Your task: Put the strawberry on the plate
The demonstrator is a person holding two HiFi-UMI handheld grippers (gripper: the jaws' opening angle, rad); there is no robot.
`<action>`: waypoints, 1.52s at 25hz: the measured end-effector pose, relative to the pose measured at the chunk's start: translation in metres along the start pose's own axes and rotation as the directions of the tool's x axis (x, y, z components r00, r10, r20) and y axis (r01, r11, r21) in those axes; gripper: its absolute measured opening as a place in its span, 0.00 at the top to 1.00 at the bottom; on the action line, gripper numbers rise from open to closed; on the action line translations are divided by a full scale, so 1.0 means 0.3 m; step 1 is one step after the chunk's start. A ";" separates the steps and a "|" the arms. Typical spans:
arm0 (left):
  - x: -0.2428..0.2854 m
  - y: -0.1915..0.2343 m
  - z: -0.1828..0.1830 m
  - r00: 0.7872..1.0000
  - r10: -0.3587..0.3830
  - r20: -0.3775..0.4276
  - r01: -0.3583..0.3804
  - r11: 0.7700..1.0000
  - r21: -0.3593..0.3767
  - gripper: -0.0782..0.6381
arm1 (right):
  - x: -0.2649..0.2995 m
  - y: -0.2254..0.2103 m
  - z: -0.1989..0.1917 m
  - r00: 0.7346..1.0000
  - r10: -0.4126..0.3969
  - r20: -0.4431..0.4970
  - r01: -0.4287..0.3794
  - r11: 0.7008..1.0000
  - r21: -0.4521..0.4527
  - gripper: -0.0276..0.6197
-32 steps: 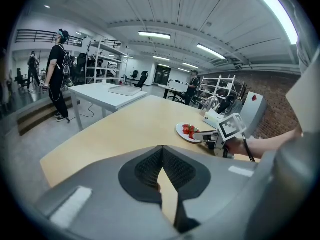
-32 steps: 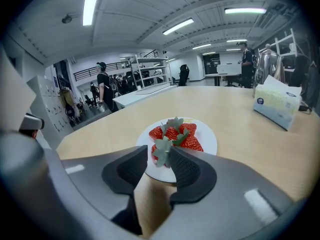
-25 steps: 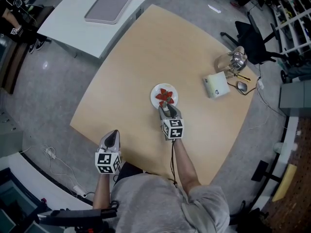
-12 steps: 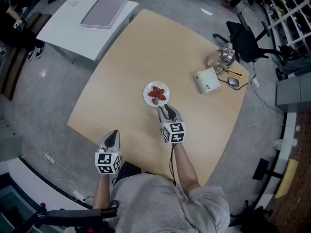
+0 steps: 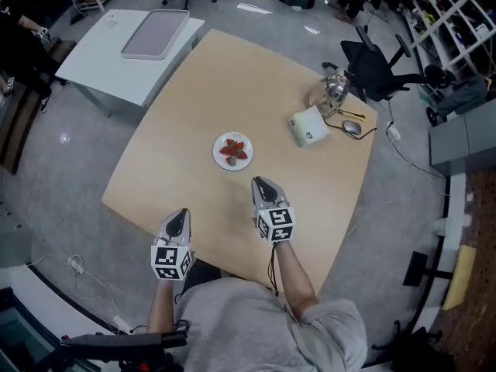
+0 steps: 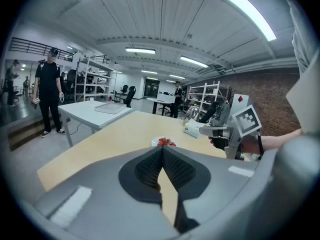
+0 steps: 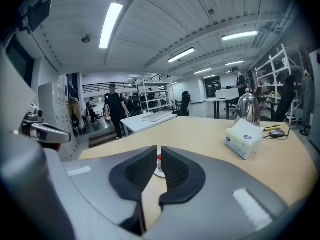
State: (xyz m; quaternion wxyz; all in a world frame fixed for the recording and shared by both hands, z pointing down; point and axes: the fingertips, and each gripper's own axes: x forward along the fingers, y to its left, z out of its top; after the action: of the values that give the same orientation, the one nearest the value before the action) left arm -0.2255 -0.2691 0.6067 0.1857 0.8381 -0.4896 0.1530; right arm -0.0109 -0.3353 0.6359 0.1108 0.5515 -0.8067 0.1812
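Cut red strawberries (image 5: 233, 151) lie on a small white plate (image 5: 218, 156) in the middle of the wooden table. My right gripper (image 5: 260, 183) hovers a short way in front of the plate, pointing at it; its jaws are closing, a thin gap still shows, and nothing is between them. Through that gap the right gripper view shows the plate (image 7: 159, 173) and a strawberry (image 7: 159, 158). My left gripper (image 5: 180, 214) is held at the table's near edge, shut and empty. The left gripper view shows the strawberries (image 6: 165, 142) beyond its closed tips (image 6: 162, 149).
A tissue box (image 5: 308, 126), a metal kettle (image 5: 335, 90) and a mouse (image 5: 353, 127) sit at the table's far right. A white side table (image 5: 101, 60) carrying a grey tray (image 5: 155, 33) stands at the far left. An office chair (image 5: 372, 68) is behind the table.
My right gripper has drawn back from the plate toward me, leaving the strawberries on it. The left gripper has stayed at the near edge.
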 end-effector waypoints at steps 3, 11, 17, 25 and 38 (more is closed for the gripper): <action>-0.023 -0.047 0.024 1.000 -0.008 0.025 0.008 1.000 0.024 0.86 | -0.070 -0.005 -0.002 1.000 -0.007 0.013 0.007 1.000 0.004 0.92; -0.060 -0.163 0.039 0.998 -0.043 0.056 0.040 0.998 0.055 0.86 | -0.237 -0.011 0.025 0.997 -0.031 0.064 0.030 0.999 0.013 0.95; -0.081 -0.263 0.065 0.993 -0.073 0.090 0.066 0.994 0.082 0.86 | -0.362 -0.027 0.026 0.994 -0.048 0.095 0.044 0.998 0.042 0.95; -0.136 -0.342 0.076 0.988 -0.086 0.132 0.073 0.993 0.097 0.86 | -0.523 -0.057 0.007 0.989 -0.077 0.125 0.071 0.996 0.056 0.95; -0.200 -0.489 0.060 0.980 -0.106 0.168 0.087 0.989 0.116 0.86 | -0.731 -0.092 -0.055 0.986 -0.092 0.137 0.080 0.993 0.090 0.95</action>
State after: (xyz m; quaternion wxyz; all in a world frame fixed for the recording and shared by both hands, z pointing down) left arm -0.1239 -0.1653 0.5407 0.1039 0.8799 -0.4535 0.0964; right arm 0.0949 -0.1510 0.5725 0.0381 0.6014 -0.7795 0.1707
